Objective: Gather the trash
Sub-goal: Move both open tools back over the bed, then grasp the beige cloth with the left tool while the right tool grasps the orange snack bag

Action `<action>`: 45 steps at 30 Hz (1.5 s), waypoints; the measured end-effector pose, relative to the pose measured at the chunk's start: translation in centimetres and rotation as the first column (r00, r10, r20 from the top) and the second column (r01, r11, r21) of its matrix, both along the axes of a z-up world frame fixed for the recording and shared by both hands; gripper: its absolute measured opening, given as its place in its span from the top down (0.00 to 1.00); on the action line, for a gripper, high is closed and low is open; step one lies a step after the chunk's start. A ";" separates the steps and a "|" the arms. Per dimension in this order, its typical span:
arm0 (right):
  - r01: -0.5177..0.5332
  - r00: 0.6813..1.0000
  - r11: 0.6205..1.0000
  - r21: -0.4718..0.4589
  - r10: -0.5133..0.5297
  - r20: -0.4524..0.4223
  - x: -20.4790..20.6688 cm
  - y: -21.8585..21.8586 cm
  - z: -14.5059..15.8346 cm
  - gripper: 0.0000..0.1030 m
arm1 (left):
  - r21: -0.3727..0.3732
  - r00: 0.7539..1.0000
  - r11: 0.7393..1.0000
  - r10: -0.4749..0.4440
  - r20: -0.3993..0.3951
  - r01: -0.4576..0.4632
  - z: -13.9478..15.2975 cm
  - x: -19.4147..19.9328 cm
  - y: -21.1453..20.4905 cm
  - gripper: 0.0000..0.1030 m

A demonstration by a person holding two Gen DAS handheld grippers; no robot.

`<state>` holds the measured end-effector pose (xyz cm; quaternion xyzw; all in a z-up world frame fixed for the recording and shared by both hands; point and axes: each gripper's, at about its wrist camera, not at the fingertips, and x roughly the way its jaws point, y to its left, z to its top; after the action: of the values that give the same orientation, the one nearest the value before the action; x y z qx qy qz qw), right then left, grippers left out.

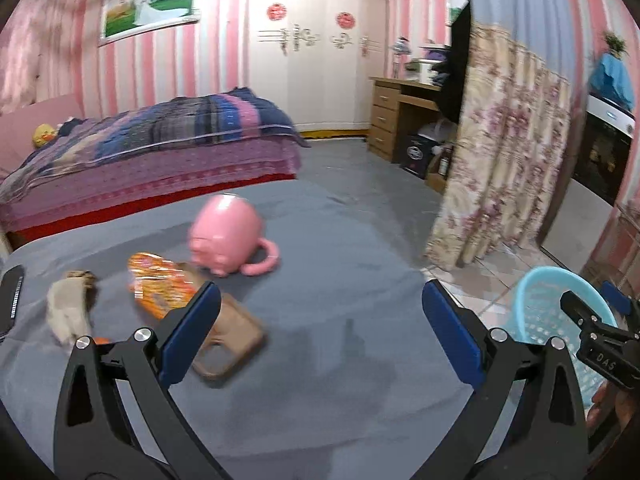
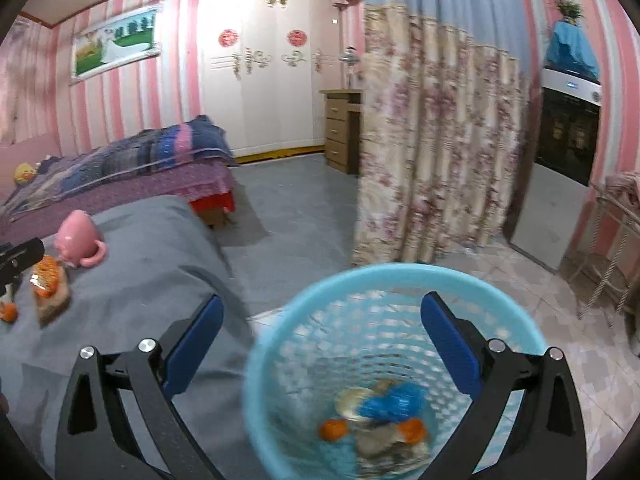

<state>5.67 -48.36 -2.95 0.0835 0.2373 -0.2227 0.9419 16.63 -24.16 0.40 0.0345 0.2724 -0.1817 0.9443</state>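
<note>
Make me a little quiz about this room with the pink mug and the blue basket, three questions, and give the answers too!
1. True or false: the pink mug stands upright on the grey cloth.
2. The right claw hangs over the blue basket. Is it A) open and empty, B) shut on a wrapper, or C) shut on the mug?
3. Fill in: the orange snack wrapper lies partly on a brown ____.

Key:
1. False; it is upside down, its handle near the cloth.
2. A; trash already lies at the basket's bottom.
3. Phone case. The left claw hangs open near it.
</note>
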 end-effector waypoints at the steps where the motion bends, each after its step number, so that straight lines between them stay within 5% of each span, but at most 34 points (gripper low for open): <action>1: -0.013 1.000 1.000 0.005 0.013 0.002 0.3 0.4 0.0 0.06 | 0.003 1.000 1.000 0.015 0.003 -0.015 0.1 0.3 0.9 0.05; 19: -0.412 0.911 0.908 -0.082 0.407 -0.068 11.2 18.2 -0.1 0.06 | 0.083 0.959 0.956 0.283 -0.019 -0.280 -0.2 5.5 16.4 0.05; 32: -0.417 0.902 0.908 -0.037 0.408 -0.140 14.7 22.0 -1.2 0.06 | 0.150 0.861 0.875 0.481 -0.165 -0.460 -5.4 9.9 26.8 0.05; 36: -0.414 0.900 0.909 -0.043 0.402 -0.166 15.0 22.3 -2.0 0.06 | 0.092 0.831 0.869 0.492 -0.258 -0.486 -7.0 11.4 28.3 0.05; 45: -0.410 0.900 0.912 -0.033 0.398 -0.178 15.1 21.9 -2.6 0.06 | 0.041 0.860 0.902 0.422 -0.289 -0.429 -7.3 12.0 25.5 0.06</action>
<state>20.79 -26.44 -5.57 -0.0195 0.3198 -0.0371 0.9465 28.61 1.32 -6.87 -0.0651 0.4068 0.0247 0.9109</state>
